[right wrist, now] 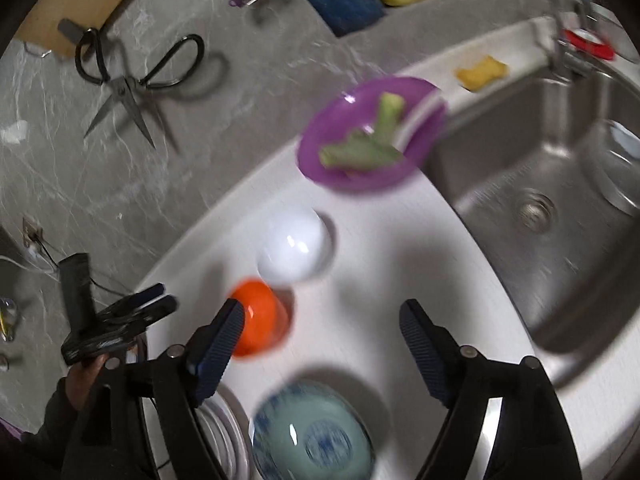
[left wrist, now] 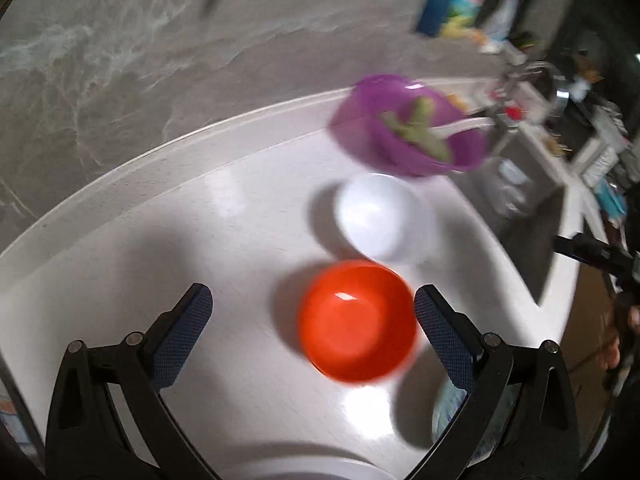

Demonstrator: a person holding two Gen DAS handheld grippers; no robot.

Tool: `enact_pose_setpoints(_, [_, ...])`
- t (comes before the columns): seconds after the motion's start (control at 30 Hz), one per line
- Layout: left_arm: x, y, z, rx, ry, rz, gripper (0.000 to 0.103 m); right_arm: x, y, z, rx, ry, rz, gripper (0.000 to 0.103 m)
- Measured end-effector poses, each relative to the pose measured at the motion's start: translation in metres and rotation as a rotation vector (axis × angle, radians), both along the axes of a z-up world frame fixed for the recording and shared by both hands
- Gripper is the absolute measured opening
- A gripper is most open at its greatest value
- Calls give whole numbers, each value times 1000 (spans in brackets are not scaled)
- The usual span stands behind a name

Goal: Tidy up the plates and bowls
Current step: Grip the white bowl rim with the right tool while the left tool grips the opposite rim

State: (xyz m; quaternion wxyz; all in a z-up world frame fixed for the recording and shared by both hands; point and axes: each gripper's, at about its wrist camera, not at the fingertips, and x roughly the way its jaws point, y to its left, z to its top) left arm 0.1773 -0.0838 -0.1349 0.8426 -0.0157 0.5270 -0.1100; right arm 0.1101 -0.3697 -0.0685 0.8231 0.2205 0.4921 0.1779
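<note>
Bowls on counter (left wrist: 120, 264), orange (left wrist: 357, 321), white (left wrist: 380, 218), purple (left wrist: 412, 124) in a row; both grippers, left (left wrist: 314, 330) and right (right wrist: 322, 336), wide open and empty, apparently between grasps; next: choose a bowl.

Bowls pretty much line up down the worktop (right wrist: 400, 280): purple bowl (right wrist: 370, 136), white bowl (right wrist: 294, 248), orange bowl (right wrist: 260, 320), with the patterned bowl (right wrist: 312, 436) nearest. Open lane runs between that row and the sink (right wrist: 560, 200).
</note>
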Motion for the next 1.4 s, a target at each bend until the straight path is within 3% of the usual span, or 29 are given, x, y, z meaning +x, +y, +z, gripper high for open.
enact_pose_setpoints(0.13, [51, -6, -11, 14, 2, -31, 101, 50, 28, -24, -1, 56, 16, 81])
enact_pose_setpoints(0.3, [93, -32, -56, 62, 98, -123, 100, 89, 55, -67, -6, 175, 30, 71])
enact_pose_setpoints(0.33, [97, -36, -63, 71, 107, -137, 98, 95, 60, -78, -13, 207, 34, 66])
enact_pose_setpoints(0.43, [102, -46, -89, 67, 152, -173, 80, 104, 71, -98, -32, 266, 43, 59])
enact_pose_setpoints(0.5, [104, -49, -98, 63, 169, -188, 80, 106, 76, -105, -34, 274, 48, 58])
enact_pose_setpoints(0.6, [109, -51, -109, 59, 184, -182, 73, 108, 81, -111, -39, 285, 51, 57])
enact_pose_setpoints(0.87, [117, -56, -116, 22, 202, -199, 44, 113, 90, -119, -63, 307, 58, 43])
enact_pose_setpoints(1.17, [122, -75, -123, -18, 229, -226, 15, 122, 95, -124, -56, 318, 66, 18])
enact_pose_setpoints(1.4, [120, -79, -124, -30, 240, -223, 11, 128, 103, -122, -79, 311, 60, 15])
